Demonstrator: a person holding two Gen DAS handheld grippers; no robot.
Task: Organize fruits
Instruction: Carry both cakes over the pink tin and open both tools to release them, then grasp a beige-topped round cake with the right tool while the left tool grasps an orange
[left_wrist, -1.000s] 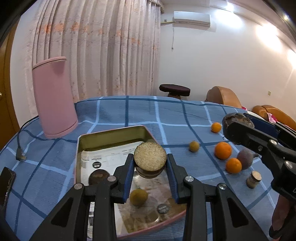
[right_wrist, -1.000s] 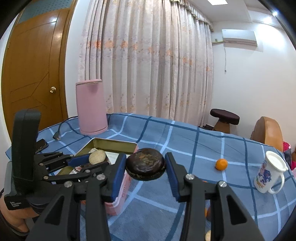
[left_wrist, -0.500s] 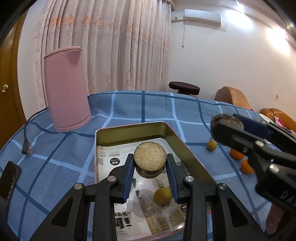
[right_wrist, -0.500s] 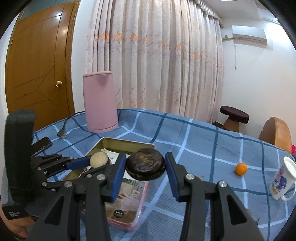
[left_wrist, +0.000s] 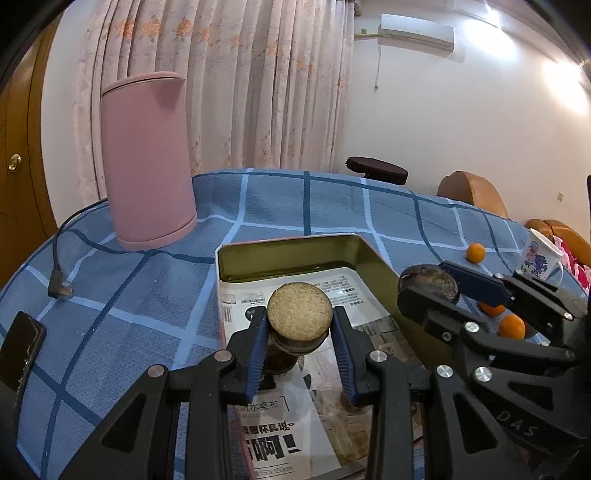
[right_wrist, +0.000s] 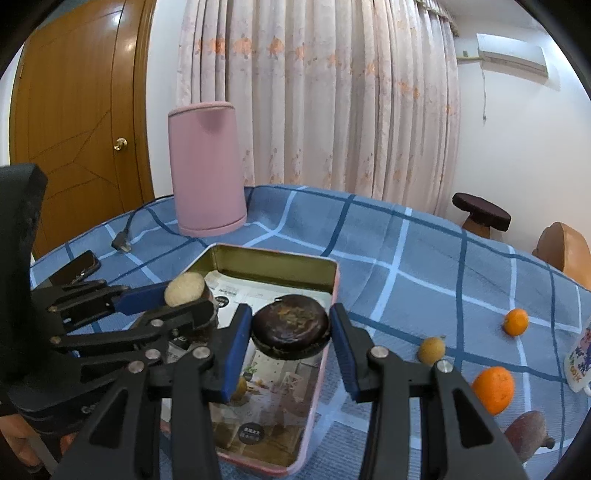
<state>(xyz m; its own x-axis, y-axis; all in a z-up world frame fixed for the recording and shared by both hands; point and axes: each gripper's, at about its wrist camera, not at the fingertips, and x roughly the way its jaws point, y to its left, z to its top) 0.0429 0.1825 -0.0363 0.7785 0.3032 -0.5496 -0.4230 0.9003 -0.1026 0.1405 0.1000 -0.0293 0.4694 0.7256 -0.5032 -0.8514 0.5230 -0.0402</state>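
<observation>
Fruits sit clamped in both grippers — a pale round fruit (left_wrist: 300, 314) between the left gripper (left_wrist: 300, 332) jaws, a dark round fruit (right_wrist: 290, 329) between the right gripper (right_wrist: 291, 341) jaws, both above the tin tray (right_wrist: 334, 284).

Landmark: tin tray (right_wrist: 334, 275) on the table (right_wrist: 406, 258). Behind it to the left stands the kettle (right_wrist: 207, 173). Left of it lie a plug (right_wrist: 122, 245) and a phone (right_wrist: 79, 266). To its right lie several fruits (right_wrist: 493, 389), with a cup (left_wrist: 539, 254) beyond them.
</observation>
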